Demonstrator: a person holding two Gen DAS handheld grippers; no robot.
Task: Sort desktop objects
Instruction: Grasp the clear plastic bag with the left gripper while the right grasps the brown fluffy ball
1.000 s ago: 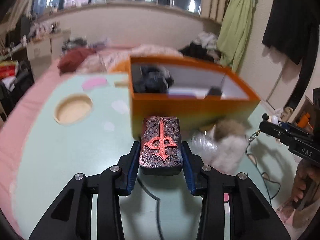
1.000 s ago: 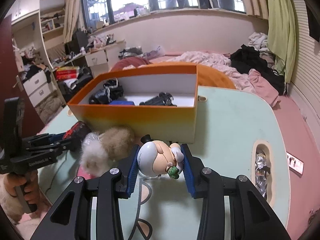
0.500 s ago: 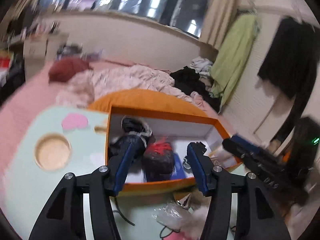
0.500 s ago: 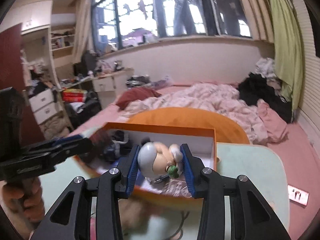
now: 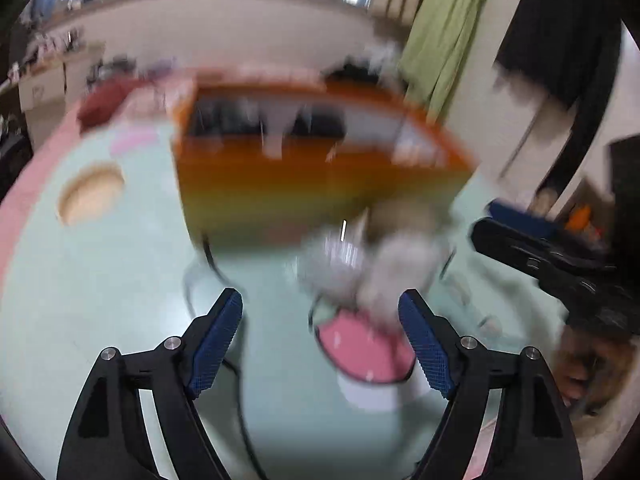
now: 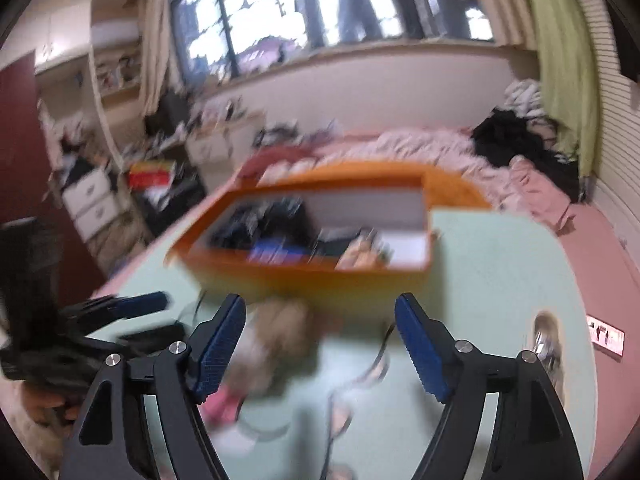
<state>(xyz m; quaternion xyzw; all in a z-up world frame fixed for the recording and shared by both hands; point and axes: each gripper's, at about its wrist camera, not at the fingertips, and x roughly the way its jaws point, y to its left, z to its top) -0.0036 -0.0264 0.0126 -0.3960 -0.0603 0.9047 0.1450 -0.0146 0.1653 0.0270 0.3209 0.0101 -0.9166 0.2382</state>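
Both views are motion-blurred. An orange box with several dark objects inside stands on the pale green table; it also shows in the right wrist view. My left gripper is open and empty, low over the table in front of the box. A fluffy white-and-brown ball and a pink-topped round item lie between its fingers and the box. My right gripper is open and empty, in front of the box, above the fluffy ball.
A black cable runs across the table. A round hole is in the table at the left; another hole is at the right. The other gripper shows at the right edge. A bed with clothes lies behind.
Both grippers have let go of their items into the box, opened wide, and pulled back down toward the table in front of the box.
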